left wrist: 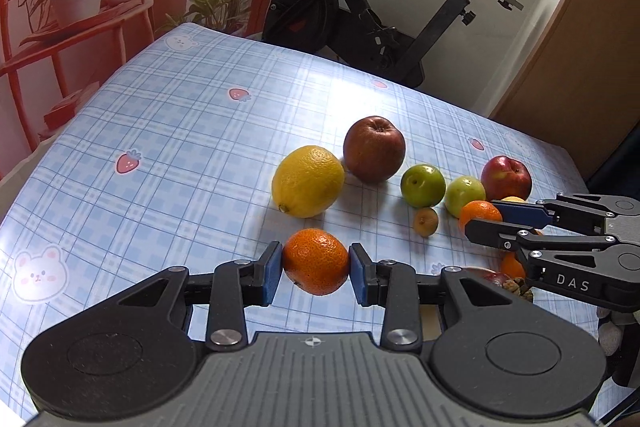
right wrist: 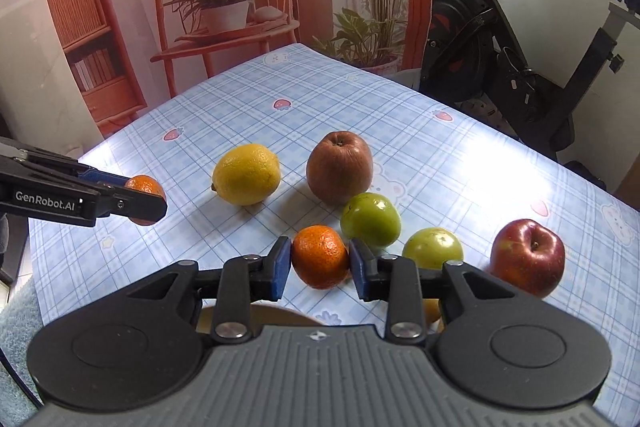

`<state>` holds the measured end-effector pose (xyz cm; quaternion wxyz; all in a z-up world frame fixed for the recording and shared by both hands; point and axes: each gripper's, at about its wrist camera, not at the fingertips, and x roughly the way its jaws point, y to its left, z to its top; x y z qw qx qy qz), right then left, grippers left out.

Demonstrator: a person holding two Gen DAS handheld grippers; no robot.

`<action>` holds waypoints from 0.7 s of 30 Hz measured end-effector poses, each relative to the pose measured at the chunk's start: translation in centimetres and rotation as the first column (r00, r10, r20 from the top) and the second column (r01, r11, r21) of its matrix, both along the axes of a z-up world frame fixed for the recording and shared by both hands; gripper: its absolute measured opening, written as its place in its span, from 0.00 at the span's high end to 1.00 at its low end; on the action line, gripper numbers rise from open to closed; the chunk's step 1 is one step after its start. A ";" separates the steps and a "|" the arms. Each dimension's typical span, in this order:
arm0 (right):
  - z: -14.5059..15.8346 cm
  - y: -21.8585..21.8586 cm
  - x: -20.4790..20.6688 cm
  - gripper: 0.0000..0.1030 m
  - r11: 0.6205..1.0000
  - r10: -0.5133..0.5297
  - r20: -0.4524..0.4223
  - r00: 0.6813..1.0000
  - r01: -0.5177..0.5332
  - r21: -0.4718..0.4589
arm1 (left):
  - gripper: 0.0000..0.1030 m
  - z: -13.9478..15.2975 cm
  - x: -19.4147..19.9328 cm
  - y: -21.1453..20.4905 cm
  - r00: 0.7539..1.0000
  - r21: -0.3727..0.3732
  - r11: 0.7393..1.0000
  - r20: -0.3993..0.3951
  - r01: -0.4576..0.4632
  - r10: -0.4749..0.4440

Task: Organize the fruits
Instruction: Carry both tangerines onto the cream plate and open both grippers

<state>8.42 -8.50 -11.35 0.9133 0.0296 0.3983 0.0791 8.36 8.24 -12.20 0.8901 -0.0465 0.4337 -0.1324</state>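
"DAS" on right gripper [left wrist: 498,221]; "GenRobot.AI" on left gripper [right wrist: 158,201]

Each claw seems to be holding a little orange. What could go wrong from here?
Each tangerine, left and right, is pinched only at its sides, so it might slip out or get squashed. The loose fruit is crowded: a dropped tangerine could knock the green fruit, and the lemon may roll.

Lemon [right wrist: 246,174] left of big apple [right wrist: 339,172] at back of table [right wrist: 240,95]. Two plums [right wrist: 370,219] [right wrist: 433,247] side by side before big apple. Second apple [right wrist: 527,258] at right. Tangerine [right wrist: 320,256] between right gripper [right wrist: 320,263] pads; another tangerine [left wrist: 315,261] between left gripper [left wrist: 315,267] pads, before lemon.
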 end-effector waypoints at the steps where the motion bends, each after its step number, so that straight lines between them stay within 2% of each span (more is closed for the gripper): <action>1: 0.2 -0.5 -0.8 0.67 1.000 -0.020 0.007 1.000 0.020 0.006 | 0.63 -0.1 -0.1 -0.5 1.000 0.007 1.000 0.001 0.021 -0.021; 6: 0.8 -3.4 -5.6 0.67 0.988 -0.146 0.032 0.989 0.144 0.063 | 0.63 -0.7 -0.3 -3.2 0.993 0.027 0.993 -0.014 0.119 -0.118; 10: 0.9 -4.3 -8.5 0.67 0.977 -0.199 0.040 0.979 0.196 0.080 | 0.63 -1.4 -0.9 -5.1 0.983 0.062 0.981 -0.031 0.184 -0.182; 14: 0.0 -4.6 -10.3 0.67 0.970 -0.215 0.012 0.977 0.212 0.120 | 0.63 -2.5 -1.3 -6.6 0.969 0.105 0.963 -0.042 0.246 -0.243; 18: -1.2 -4.4 -10.7 0.67 0.970 -0.208 -0.025 0.978 0.210 0.119 | 0.63 -3.3 -2.0 -7.6 0.959 0.170 0.944 -0.029 0.283 -0.283; 21: -1.7 -4.3 -10.9 0.67 0.971 -0.206 -0.039 0.978 0.210 0.115 | 0.63 -3.3 -2.3 -8.1 0.954 0.168 0.939 -0.035 0.300 -0.298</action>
